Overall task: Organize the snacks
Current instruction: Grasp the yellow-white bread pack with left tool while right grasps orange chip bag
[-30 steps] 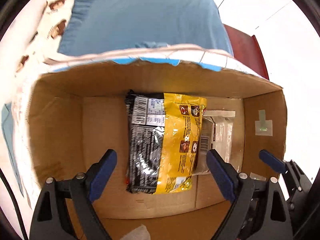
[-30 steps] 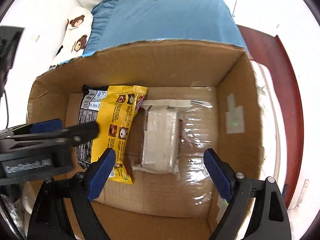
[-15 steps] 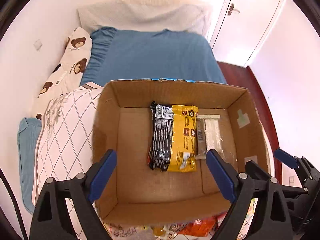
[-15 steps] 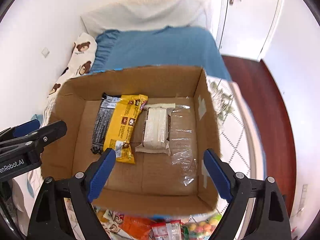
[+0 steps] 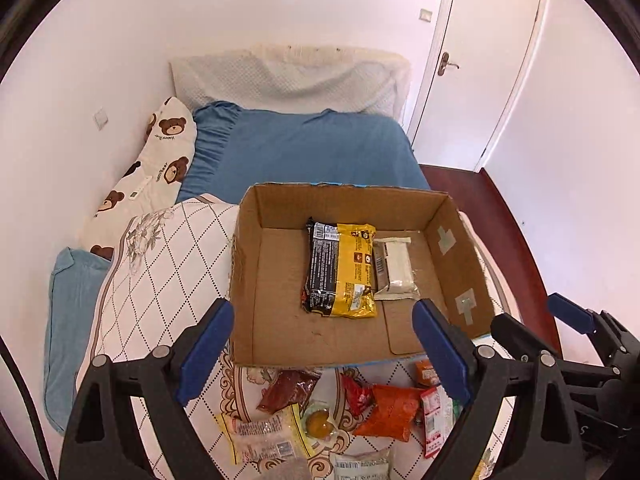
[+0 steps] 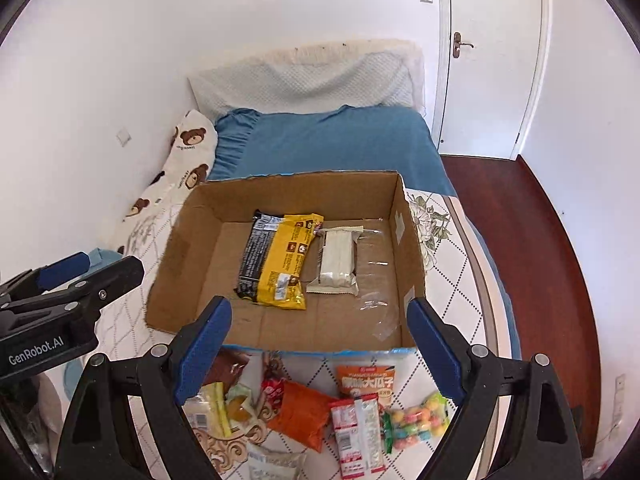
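Observation:
An open cardboard box (image 5: 248,280) (image 6: 176,280) sits on a quilt on the bed. Inside lie a black-and-yellow snack bag (image 5: 342,270) (image 6: 280,260) and a white wafer pack (image 5: 396,266) (image 6: 338,262), side by side. Several loose snacks lie on the quilt in front of the box: an orange packet (image 5: 386,408) (image 6: 300,412), a red-and-white sachet (image 6: 356,428), a bag of coloured candy (image 6: 416,420). My left gripper (image 5: 324,348) and right gripper (image 6: 320,344) are both open and empty, held above the box's near edge.
The patterned quilt (image 5: 160,264) covers the near bed. A blue sheet (image 5: 312,148) and a bear-print pillow (image 5: 160,160) lie behind the box. A wall runs along the left. A wooden floor (image 6: 532,260) and a white door (image 6: 492,52) are at the right.
Both grippers have pulled back and up out of the box. The box now looks smaller and the loose snacks in front of it have come into view. The packs inside have not moved.

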`<move>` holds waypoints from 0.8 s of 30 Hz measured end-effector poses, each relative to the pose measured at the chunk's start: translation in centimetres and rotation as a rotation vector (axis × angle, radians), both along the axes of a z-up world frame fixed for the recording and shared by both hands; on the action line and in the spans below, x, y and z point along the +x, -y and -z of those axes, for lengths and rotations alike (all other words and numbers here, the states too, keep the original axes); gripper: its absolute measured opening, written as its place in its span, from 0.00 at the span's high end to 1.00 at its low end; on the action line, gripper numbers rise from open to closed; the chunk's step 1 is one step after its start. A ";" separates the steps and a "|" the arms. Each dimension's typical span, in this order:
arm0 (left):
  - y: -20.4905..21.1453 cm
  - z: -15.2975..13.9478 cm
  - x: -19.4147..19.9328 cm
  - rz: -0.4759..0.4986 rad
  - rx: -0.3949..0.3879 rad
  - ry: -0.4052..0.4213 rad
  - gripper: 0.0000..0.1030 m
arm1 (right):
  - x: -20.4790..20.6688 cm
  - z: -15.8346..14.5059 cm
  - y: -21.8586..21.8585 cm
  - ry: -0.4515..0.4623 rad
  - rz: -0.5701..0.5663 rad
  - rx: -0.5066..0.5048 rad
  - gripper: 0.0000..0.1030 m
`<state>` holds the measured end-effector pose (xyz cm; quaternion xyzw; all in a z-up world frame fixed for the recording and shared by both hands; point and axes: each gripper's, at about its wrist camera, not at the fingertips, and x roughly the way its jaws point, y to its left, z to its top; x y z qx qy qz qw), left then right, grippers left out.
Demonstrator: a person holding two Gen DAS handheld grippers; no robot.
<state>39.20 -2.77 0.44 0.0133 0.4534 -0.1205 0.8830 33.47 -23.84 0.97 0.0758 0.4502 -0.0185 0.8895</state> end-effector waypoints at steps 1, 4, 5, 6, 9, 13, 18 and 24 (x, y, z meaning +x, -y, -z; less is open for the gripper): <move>-0.1 -0.2 -0.5 0.002 -0.001 0.004 0.11 | -0.5 -0.2 0.0 0.005 0.005 0.010 0.11; -0.5 -0.1 -1.9 -0.002 0.007 0.005 0.11 | -2.0 -0.4 0.1 -0.004 0.012 0.041 0.11; -0.8 0.3 -2.3 -0.004 0.017 -0.003 0.11 | -2.6 -0.1 0.1 -0.017 0.017 0.058 0.11; -0.9 0.9 -2.7 -0.003 0.028 -0.023 0.11 | -2.9 0.3 0.2 -0.030 0.022 0.069 0.11; -1.9 3.6 -3.5 -0.010 0.050 -0.091 0.11 | -3.9 2.8 0.4 -0.100 0.039 0.105 0.11; -3.3 10.1 -3.9 -0.012 0.089 -0.268 0.11 | -4.6 8.1 0.5 -0.233 0.056 0.170 0.11; -6.0 18.0 -4.6 -0.083 0.080 -0.470 0.11 | -5.3 14.8 0.0 -0.380 0.074 0.249 0.11; -11.1 25.5 -3.3 -0.337 -0.251 -0.780 0.12 | -5.0 18.5 -0.8 -0.449 0.086 0.256 0.11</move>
